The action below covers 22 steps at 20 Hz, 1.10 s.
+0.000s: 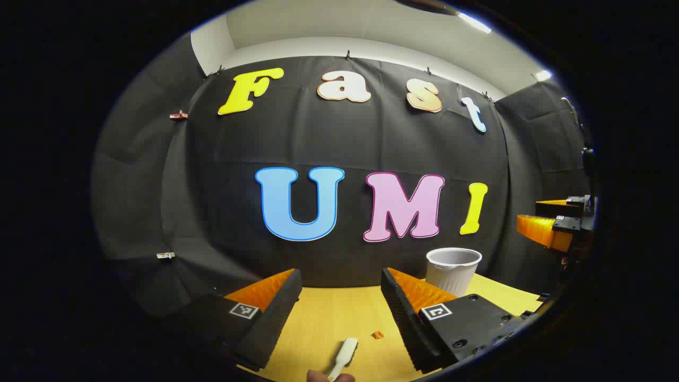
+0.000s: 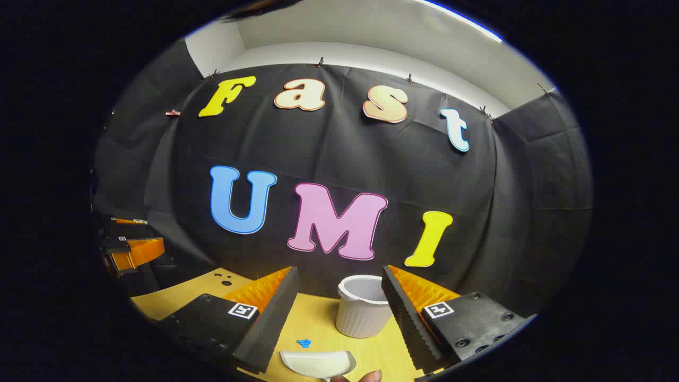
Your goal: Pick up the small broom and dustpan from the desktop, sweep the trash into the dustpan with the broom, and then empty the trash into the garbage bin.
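Both tongs hover above the yellow wooden bench (image 1: 329, 318) with their fingers spread wide and nothing between them. In the left gripper view, the left tongs (image 1: 339, 318) point toward the bench's far edge, and the white handle of the small broom (image 1: 345, 354) lies on the bench in the gap between the fingers, at the near edge of the picture, with a fingertip (image 1: 318, 376) of a person's hand touching or just beside its near end; the bristle end is out of sight. A small orange scrap of trash (image 1: 377, 335) lies just beside the handle, toward the right finger. The white ribbed garbage bin (image 1: 452, 269) stands upright near the bench's far edge, partly behind the right finger, and the right tongs (image 1: 551, 223) hang in the air well apart at the far right. In the right gripper view, the right tongs (image 2: 339, 318) are likewise released; the white dustpan (image 2: 318, 364) lies on the bench between the fingers at the near edge, a fingertip (image 2: 370, 376) just beside it. A small blue scrap (image 2: 304, 343) sits just beyond the dustpan, and the garbage bin (image 2: 364, 313) stands farther back, close against the right finger. The left tongs (image 2: 132, 252) show at the far left, above the bench's left edge.
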Tool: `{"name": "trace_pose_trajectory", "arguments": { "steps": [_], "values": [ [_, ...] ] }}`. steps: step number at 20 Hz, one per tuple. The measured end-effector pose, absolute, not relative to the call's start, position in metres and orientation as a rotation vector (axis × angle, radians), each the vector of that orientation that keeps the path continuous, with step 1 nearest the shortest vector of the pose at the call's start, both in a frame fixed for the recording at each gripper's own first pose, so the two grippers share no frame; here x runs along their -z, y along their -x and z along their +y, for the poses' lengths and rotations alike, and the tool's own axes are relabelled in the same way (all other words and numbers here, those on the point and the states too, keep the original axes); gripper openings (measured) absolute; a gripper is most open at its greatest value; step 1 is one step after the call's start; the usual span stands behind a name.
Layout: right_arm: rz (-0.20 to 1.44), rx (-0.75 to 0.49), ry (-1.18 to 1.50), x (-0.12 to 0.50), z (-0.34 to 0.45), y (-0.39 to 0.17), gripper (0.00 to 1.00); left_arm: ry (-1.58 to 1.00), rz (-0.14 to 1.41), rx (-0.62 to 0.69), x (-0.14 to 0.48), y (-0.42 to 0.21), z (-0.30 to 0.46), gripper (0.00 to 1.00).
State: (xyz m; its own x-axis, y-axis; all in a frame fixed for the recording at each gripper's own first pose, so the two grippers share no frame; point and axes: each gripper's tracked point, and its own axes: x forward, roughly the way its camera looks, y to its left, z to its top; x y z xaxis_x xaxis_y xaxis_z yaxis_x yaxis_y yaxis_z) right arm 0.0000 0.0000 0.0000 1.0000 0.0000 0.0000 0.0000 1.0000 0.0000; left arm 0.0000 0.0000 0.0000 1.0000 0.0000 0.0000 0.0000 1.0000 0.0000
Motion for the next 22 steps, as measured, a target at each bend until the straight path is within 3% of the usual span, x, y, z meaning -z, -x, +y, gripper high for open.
{"name": "trace_pose_trajectory", "arguments": {
  "steps": [10,16,18,22],
  "values": [
    [0.024,-0.015,-0.004,0.010,-0.001,-0.010,0.97,-0.019,0.013,0.020,0.006,-0.023,-0.004,0.95],
    [0.035,-0.091,0.001,0.019,0.003,-0.017,0.98,-0.018,0.025,0.009,0.013,-0.036,-0.011,0.95],
    [0.107,-0.128,0.008,0.039,0.005,-0.016,0.97,-0.023,0.027,0.013,0.016,-0.038,-0.016,0.95],
    [0.444,-0.235,-0.016,0.121,0.013,0.010,0.98,-0.033,0.048,0.017,0.026,-0.040,-0.020,0.95]
  ]
}}
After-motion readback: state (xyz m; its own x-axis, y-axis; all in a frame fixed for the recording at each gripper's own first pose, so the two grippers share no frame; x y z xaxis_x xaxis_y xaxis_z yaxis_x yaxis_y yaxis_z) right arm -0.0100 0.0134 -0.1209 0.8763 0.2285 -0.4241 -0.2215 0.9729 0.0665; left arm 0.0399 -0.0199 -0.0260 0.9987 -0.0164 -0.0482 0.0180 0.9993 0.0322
